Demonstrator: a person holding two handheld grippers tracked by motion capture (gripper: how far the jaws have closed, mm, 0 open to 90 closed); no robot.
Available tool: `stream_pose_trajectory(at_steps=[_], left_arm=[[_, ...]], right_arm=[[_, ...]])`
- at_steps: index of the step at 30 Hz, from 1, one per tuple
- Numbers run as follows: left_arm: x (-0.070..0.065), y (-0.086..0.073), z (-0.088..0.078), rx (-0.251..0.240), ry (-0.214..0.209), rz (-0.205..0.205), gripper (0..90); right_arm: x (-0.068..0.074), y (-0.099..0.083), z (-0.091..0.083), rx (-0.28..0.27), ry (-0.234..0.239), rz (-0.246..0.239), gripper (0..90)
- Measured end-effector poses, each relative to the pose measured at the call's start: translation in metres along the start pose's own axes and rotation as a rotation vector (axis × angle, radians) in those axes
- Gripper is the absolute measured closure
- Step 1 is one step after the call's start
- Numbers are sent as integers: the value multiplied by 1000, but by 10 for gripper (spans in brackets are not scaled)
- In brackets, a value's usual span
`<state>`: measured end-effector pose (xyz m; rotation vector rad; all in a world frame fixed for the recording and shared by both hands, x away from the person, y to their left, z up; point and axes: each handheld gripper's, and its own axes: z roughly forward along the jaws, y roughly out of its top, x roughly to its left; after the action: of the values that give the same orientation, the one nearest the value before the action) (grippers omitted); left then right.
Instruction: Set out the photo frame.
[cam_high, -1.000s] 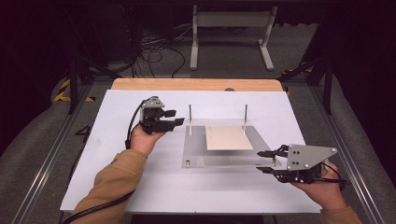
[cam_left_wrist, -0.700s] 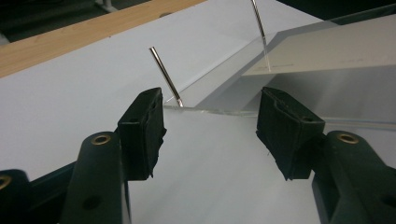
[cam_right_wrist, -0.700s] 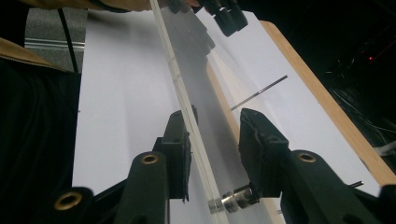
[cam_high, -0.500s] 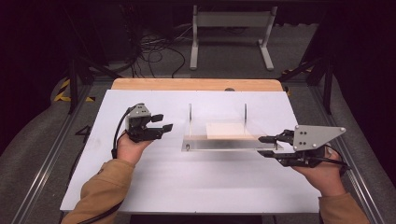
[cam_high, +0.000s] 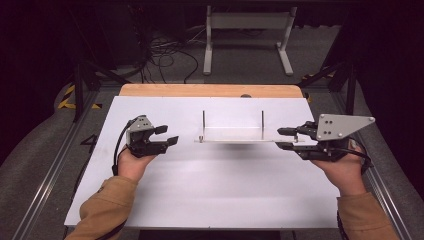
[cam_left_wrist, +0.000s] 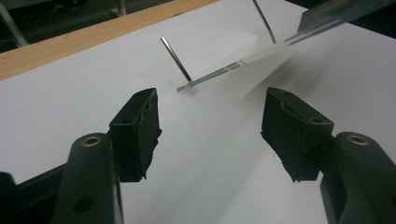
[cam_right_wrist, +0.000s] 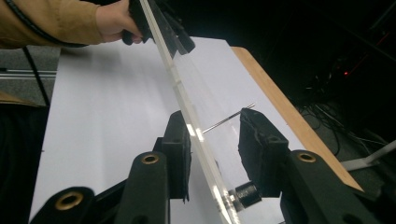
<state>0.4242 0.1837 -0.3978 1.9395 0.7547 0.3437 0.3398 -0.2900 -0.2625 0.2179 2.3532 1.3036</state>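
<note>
Clear acrylic plate (cam_high: 232, 135) with two pins, lifted off the table since a second ago, pinched at one end by my right gripper (cam_high: 286, 138). My left gripper (cam_high: 166, 136), just opened, empty; handover likely done.

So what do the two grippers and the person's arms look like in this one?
Both grippers are black with two blocky, dark-padded jaws and brass-coloured rivets. The left gripper has a small grey block on top and a black cable looping back along the wrist. The right gripper carries a grey three-cornered plate dotted with small holes. Both sleeves are tan-brown.
</note>
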Motion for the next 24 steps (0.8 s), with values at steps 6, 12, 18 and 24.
stream_pose_trajectory(at_steps=[6, 12, 18, 24], left_arm=[[3, -5, -5, -5, 5, -8, 365], [4, -8, -10, -14, 16, -24, 361], [5, -13, -14, -13, 22, -40, 355], [8, -17, -19, -6, 38, -22, 350]], right_arm=[[-10, 4, 1, -28, -39, 2, 614], [-22, 7, 4, -61, -65, 19, 593], [-34, 9, 7, -88, -85, 41, 579], [-49, 10, 12, -131, -90, 74, 568]])
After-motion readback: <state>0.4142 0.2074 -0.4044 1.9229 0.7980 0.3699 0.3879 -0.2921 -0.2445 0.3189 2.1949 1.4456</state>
